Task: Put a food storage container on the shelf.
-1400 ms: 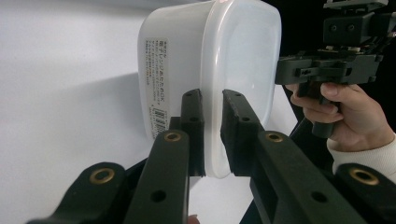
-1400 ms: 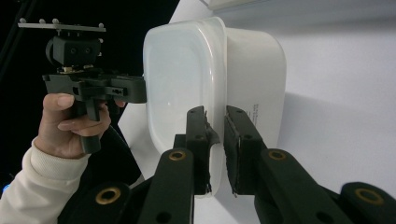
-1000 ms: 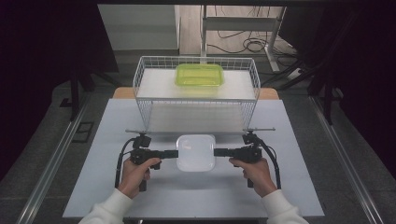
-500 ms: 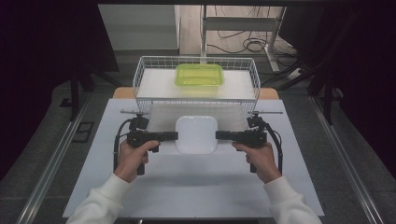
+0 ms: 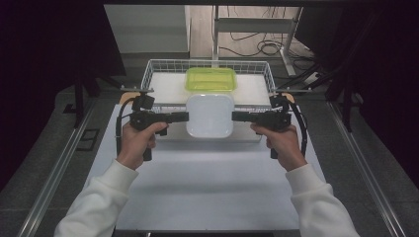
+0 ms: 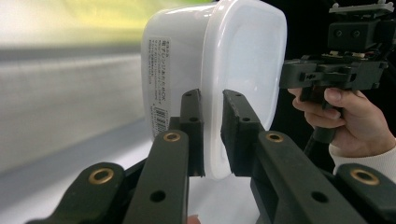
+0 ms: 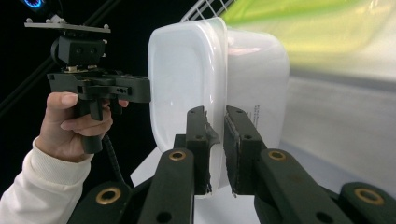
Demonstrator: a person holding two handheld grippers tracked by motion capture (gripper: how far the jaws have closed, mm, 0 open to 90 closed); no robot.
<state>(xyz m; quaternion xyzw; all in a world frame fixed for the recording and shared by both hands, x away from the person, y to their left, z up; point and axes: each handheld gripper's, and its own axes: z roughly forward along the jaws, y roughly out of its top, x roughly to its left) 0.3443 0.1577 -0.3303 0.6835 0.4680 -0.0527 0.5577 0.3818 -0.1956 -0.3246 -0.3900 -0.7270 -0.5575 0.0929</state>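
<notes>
Both the left gripper (image 5: 185,117) and right gripper (image 5: 235,116) clamp the white container (image 5: 209,115), held above the basket (image 5: 148,77) edge; placement remains.

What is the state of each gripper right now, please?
Left gripper: shut on the rim of the white container.
Right gripper: shut on the opposite rim of the same container.

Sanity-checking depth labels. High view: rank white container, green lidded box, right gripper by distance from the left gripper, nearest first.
1. white container: clamped at its left rim by the left gripper.
2. right gripper: across the container, on its right rim.
3. green lidded box: behind, inside the wire basket.
</notes>
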